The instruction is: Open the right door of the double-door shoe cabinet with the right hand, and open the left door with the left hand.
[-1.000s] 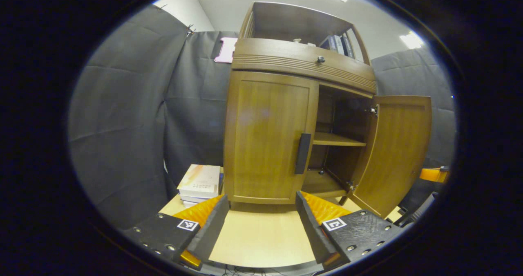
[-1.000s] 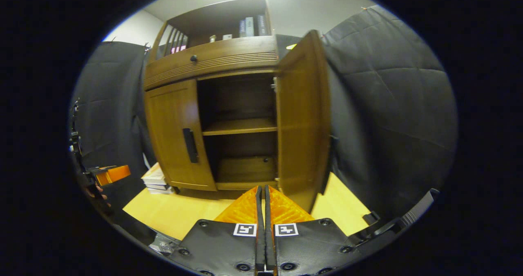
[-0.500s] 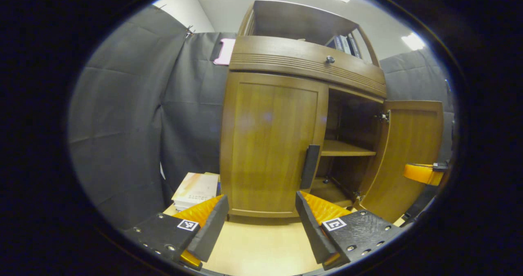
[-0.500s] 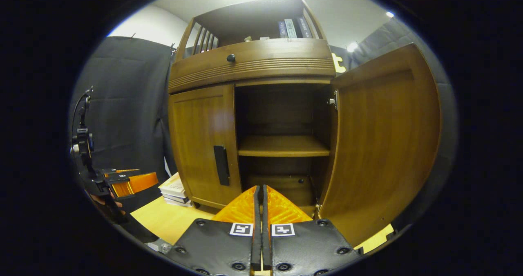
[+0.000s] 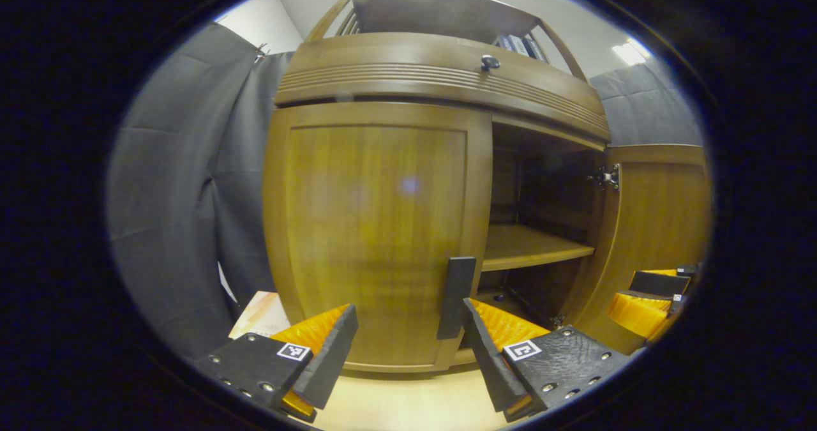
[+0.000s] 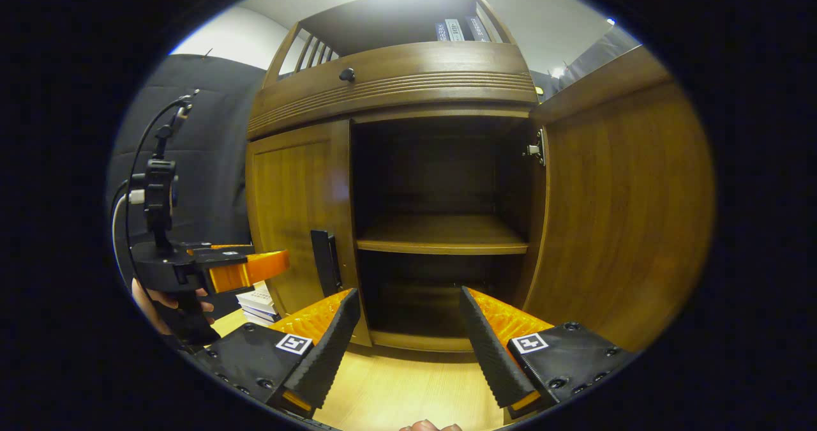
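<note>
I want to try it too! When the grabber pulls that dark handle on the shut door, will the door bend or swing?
The left door looks like stiff wood, so it likely swings. The right door already stands open on a hinge. The handle probably won't flex.

Your left gripper view sits low and close, facing the closed left door, its handle just beyond the fingers. Your right gripper view looks from low, near the table, straight into the open compartment, shelf centred, right door filling its right side. Both views share the cabinet front, left door, handle and inner shelf; each catches the other gripper at its edge.
</note>
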